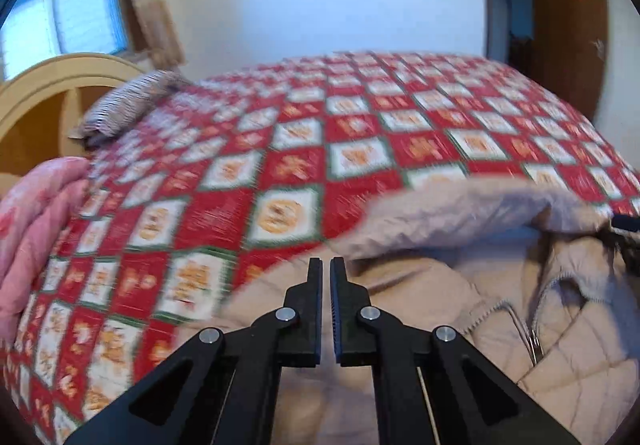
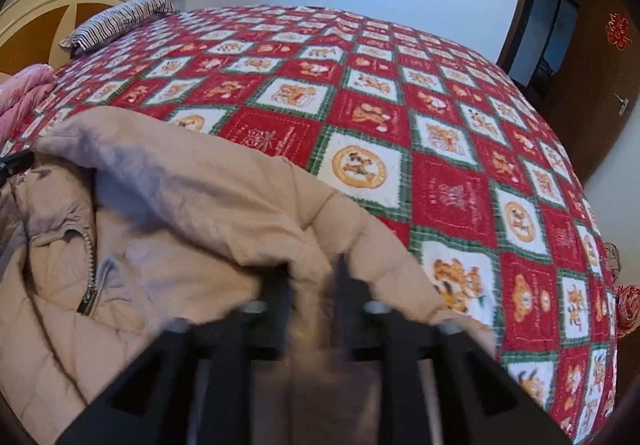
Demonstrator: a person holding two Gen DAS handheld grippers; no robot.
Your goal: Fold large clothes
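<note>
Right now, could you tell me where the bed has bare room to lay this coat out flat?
The widest free stretch of the red checked bedspread runs from the beige coat toward the far wall and the door side. The headboard end is crowded: a striped pillow and a pink quilt sit there. The coat fills the near edge.

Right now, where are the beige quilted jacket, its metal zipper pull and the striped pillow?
beige quilted jacket (image 2: 192, 205): right wrist view, folded-over upper panel.
metal zipper pull (image 2: 89, 295): right wrist view, dangling tab.
striped pillow (image 2: 116, 23): right wrist view, top face.
</note>
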